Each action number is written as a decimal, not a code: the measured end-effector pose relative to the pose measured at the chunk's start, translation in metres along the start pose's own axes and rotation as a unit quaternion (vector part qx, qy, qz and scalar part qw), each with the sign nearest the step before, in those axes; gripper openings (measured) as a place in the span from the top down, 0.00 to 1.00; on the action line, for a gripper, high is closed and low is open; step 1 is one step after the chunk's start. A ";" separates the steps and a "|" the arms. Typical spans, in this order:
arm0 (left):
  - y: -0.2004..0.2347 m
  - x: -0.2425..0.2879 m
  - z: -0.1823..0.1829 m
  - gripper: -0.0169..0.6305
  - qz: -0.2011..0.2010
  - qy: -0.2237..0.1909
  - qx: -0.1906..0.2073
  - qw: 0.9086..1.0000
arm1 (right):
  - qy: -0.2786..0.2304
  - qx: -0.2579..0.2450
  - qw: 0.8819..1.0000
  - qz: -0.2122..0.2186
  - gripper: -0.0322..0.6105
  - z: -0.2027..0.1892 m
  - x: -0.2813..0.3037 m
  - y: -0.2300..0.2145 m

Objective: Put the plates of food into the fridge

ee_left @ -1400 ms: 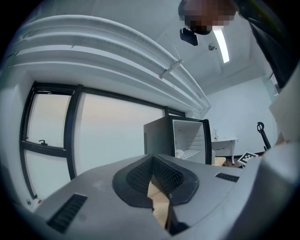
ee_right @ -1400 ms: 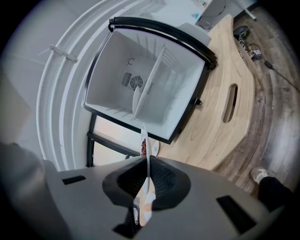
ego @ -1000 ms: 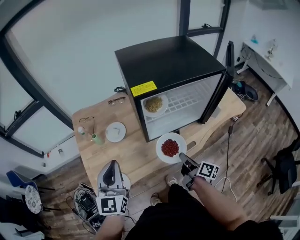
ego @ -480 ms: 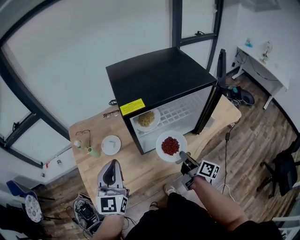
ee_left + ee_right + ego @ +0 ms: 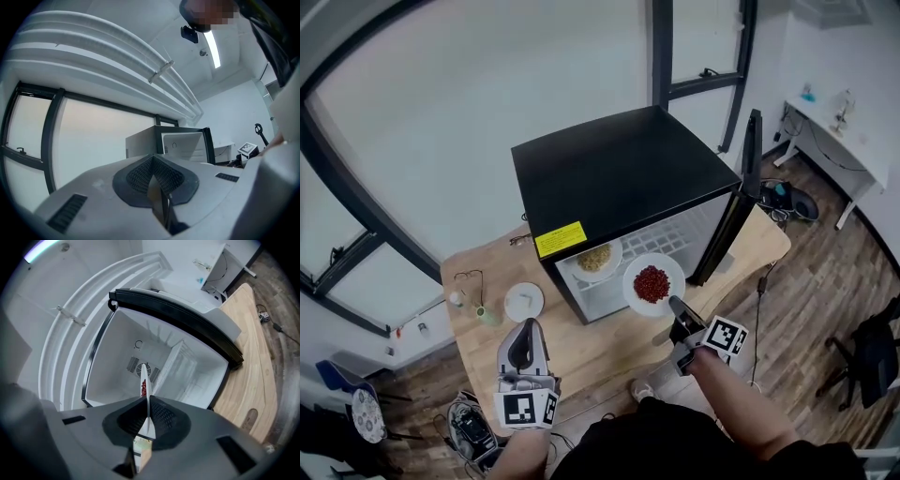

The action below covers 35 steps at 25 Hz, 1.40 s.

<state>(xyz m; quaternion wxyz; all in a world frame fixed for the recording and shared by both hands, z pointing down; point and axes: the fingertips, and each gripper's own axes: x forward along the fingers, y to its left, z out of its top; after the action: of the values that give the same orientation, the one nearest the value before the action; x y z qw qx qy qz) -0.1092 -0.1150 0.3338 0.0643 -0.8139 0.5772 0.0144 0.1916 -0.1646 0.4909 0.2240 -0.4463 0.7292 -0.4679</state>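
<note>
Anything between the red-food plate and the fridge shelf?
Nothing visible. The fridge door stands open; the noodle plate sits left on the shelf, and the plate of red food in the right gripper faces its free right part.

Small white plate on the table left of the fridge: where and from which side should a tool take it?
Probably best: grip the small white plate by its near rim, coming in low from the table's front edge. It lies flat, so only the thin rim fits between jaws; the green bottle crowds its left, the fridge its right.
</note>
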 end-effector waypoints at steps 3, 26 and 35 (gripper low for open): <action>0.001 0.010 0.002 0.97 0.008 -0.003 0.004 1.000 | -0.004 0.002 1.000 -0.009 0.90 0.014 0.008 -0.007; 0.044 0.046 -0.008 0.97 0.088 0.011 0.006 0.996 | 0.002 -0.123 0.990 -0.065 0.90 0.097 0.098 -0.019; 0.065 0.041 -0.011 0.97 0.113 0.017 0.009 0.993 | 0.040 -0.269 0.947 -0.171 0.79 0.107 0.117 -0.042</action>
<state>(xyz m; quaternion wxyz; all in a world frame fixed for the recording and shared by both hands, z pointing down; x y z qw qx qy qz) -0.1571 -0.1759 0.3353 0.0595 -0.7429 0.6668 0.0021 0.2316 -0.3241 0.4892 -0.0171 -0.5889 0.7493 -0.3026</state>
